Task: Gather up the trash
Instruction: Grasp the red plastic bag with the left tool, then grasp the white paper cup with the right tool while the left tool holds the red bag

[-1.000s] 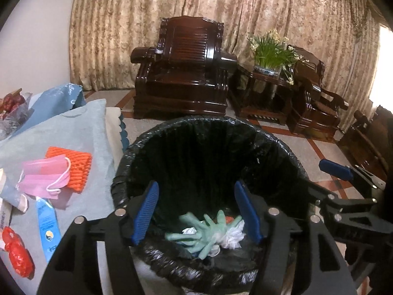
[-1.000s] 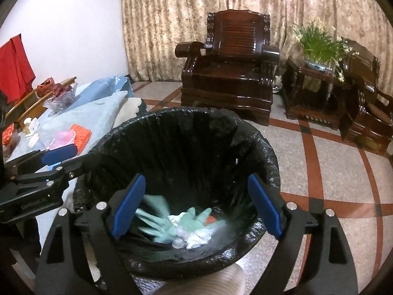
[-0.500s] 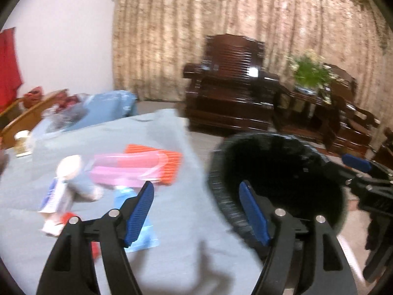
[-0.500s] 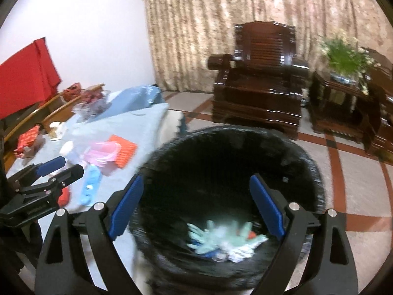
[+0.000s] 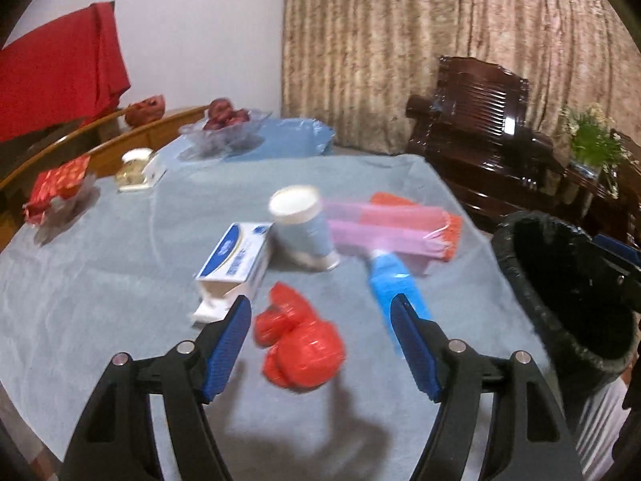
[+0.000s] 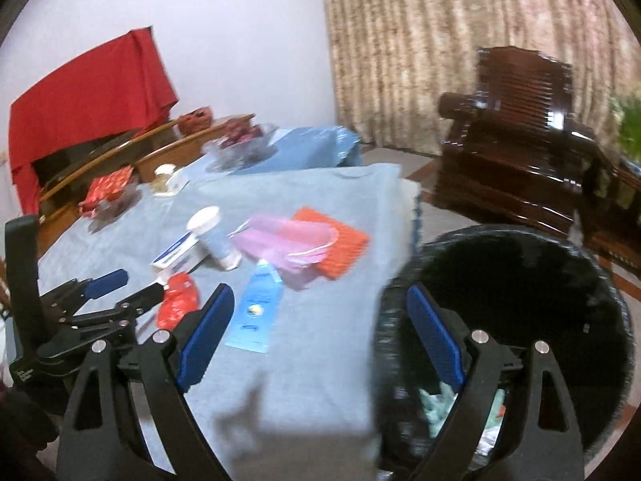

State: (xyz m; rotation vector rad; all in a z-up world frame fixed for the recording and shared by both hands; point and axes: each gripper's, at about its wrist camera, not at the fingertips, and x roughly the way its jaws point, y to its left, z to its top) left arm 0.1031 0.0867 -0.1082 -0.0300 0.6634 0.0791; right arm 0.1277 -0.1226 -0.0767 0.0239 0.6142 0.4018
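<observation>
My left gripper (image 5: 322,334) is open and empty, hovering over a crumpled red wrapper (image 5: 298,346) on the grey-blue tablecloth (image 5: 100,280). Beyond it lie a blue tube (image 5: 394,284), a white-and-blue box (image 5: 236,258), a toppled cup (image 5: 302,224), a pink mask (image 5: 384,224) and an orange net (image 5: 452,234). The black-lined trash bin (image 5: 561,300) stands at the right. My right gripper (image 6: 320,332) is open and empty over the table's edge beside the bin (image 6: 521,320), which holds green gloves (image 6: 436,405). The left gripper (image 6: 120,292) shows there over the red wrapper (image 6: 178,300).
A fruit bag (image 5: 224,128), a small jar (image 5: 134,168) and a red packet (image 5: 60,184) sit at the table's far side. A dark wooden armchair (image 5: 480,120) and a plant (image 5: 593,144) stand behind. A red cloth (image 5: 60,80) hangs at the left.
Both grippers swung left, away from above the bin toward the table. My left gripper now hovers over the red wrapper. Both stay open and empty.
</observation>
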